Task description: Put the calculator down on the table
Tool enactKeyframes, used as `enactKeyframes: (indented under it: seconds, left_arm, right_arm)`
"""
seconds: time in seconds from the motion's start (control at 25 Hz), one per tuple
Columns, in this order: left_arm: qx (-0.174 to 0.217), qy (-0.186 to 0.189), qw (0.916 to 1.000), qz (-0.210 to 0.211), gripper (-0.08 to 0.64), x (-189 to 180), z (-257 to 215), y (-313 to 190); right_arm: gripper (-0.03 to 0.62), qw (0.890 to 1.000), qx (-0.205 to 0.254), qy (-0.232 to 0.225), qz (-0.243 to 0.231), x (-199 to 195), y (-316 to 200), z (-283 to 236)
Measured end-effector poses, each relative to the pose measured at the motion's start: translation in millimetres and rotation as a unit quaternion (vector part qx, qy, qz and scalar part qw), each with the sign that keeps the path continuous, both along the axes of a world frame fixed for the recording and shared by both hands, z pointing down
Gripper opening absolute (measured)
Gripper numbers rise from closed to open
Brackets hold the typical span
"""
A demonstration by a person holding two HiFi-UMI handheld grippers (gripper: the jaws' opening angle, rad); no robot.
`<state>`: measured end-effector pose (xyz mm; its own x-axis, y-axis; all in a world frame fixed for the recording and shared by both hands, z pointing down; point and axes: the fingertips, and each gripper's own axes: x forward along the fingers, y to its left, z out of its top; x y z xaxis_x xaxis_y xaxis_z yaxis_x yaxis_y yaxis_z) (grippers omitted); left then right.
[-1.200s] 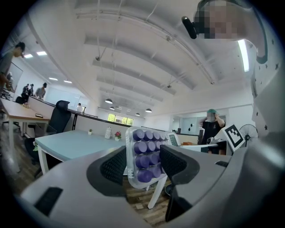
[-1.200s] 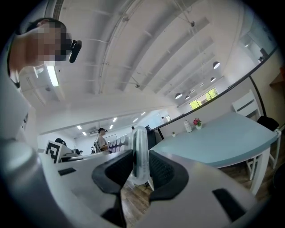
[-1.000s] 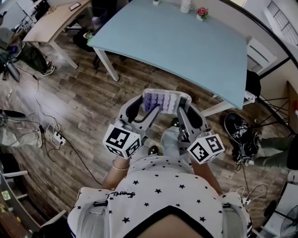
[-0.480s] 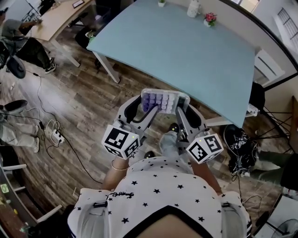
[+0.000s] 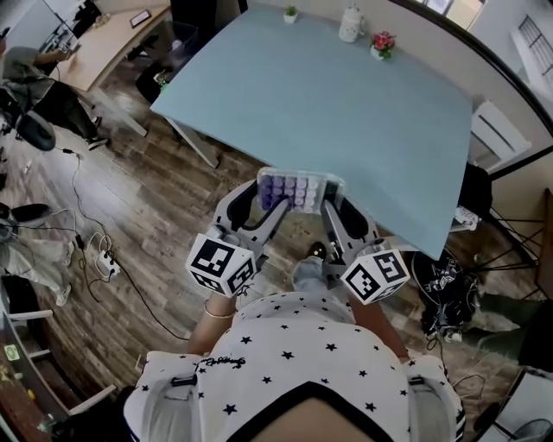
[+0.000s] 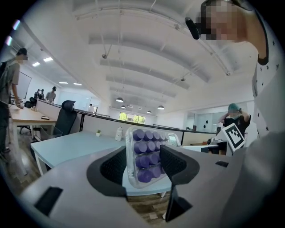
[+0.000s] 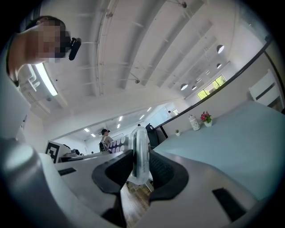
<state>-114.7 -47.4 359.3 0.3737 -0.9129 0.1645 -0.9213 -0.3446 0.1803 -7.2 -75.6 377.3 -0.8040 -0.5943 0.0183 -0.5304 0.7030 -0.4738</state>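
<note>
Calculator (image 5: 298, 187): left tongs (image 5: 275, 200), right tongs (image 5: 333, 205) level.

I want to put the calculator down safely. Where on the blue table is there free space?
The table is bare from its near edge, just beyond the calculator, almost to the far edge. Crowded only there: a small plant, a white jar and a flower pot stand in a row.

Head cam: up on the person, facing steeply down over the chest onto left gripper (image 5: 270, 198) & right gripper (image 5: 337, 203), table (image 5: 346, 104) beyond the jaws; left gripper view: cam close behind its jaws, approx level, calculator (image 6: 147, 156) face-on btw them; right gripper view: same setup, calculator edge-on; all 3 share calculator, table, white jar (image 5: 349, 24) far past the jaws.
</note>
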Motion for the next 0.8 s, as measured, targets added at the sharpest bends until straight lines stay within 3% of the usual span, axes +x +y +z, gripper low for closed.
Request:
enactKeyframes:
  seconds: [0.8]
  left_arm:
    - [-0.006,-0.028,0.9995,0.014,0.245,47,-7,-93]
  right_arm:
    - [0.109,0.999,-0.007,-0.029,0.015,47,-89,1]
